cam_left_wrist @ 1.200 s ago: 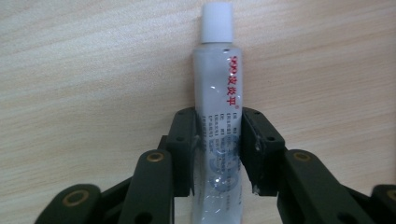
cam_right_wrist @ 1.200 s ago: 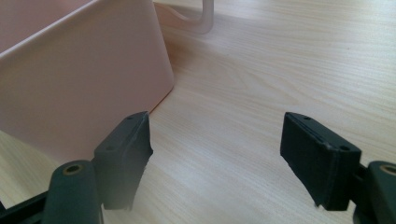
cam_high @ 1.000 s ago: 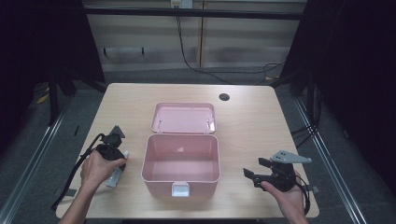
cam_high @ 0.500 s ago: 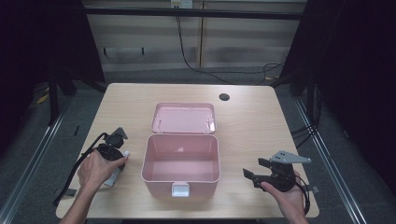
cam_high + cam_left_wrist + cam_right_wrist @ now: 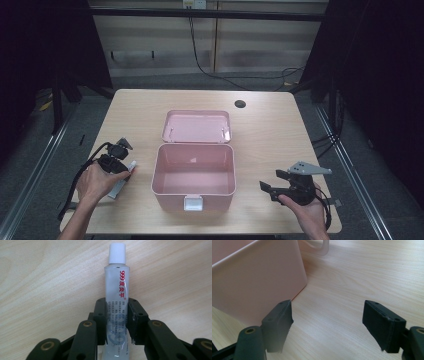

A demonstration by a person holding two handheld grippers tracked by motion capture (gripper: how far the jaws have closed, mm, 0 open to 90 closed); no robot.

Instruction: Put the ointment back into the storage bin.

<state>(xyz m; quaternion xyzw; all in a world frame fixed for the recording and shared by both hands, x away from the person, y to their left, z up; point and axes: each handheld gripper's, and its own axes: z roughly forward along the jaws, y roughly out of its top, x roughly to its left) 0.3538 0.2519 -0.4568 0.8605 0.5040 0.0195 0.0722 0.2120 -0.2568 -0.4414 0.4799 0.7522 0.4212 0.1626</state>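
A pale tube of ointment (image 5: 116, 297) with a white cap and red print lies on the wooden table (image 5: 270, 130). My left gripper (image 5: 116, 322) is shut on the tube's lower half, one jaw on each side. In the high view the tube (image 5: 125, 176) lies left of the open pink box (image 5: 194, 172), partly under the left hand with the left gripper (image 5: 120, 172). My right gripper (image 5: 328, 325) stands open over bare table, with the pink box's wall (image 5: 254, 277) just to its left. In the high view the right gripper (image 5: 268, 190) is to the right of the box's front corner.
The box's lid (image 5: 196, 126) lies folded back flat behind it, and a white latch (image 5: 193, 202) hangs at its front. A dark round hole (image 5: 240, 104) sits near the table's far edge. Black cables trail off the left gripper.
The left hand and its gripper have shifted slightly by the tube. The right gripper has stayed where it was, still open.
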